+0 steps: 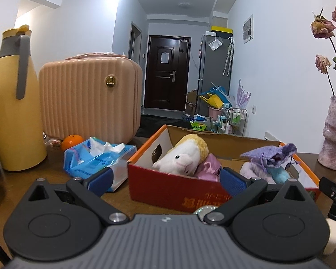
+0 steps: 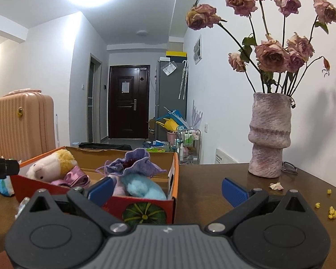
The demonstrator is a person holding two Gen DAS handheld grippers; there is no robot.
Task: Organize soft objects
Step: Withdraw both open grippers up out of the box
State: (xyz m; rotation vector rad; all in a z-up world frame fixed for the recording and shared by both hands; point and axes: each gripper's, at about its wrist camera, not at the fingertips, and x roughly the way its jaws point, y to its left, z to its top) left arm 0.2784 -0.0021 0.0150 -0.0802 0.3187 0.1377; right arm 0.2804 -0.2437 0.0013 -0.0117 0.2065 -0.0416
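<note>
Both grippers spread, empty. Left gripper [image 1: 165, 179] just before cardboard box [image 1: 181, 190] on counter [image 2: 212, 179]; white plush [image 1: 181, 157], pink cloth [image 1: 208, 165], purple pouch [image 1: 271, 154] inside. Right gripper [image 2: 168, 189] at box's right end, blue plush [image 2: 143, 188] near its left finger.

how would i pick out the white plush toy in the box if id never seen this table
Find the open cardboard box with the red front and orange rim on the brown table. The white plush toy lies at its left end, beside crumpled pink satin cloth. Only it has a dark eye, a face and a fuzzy yellow back.
</note>
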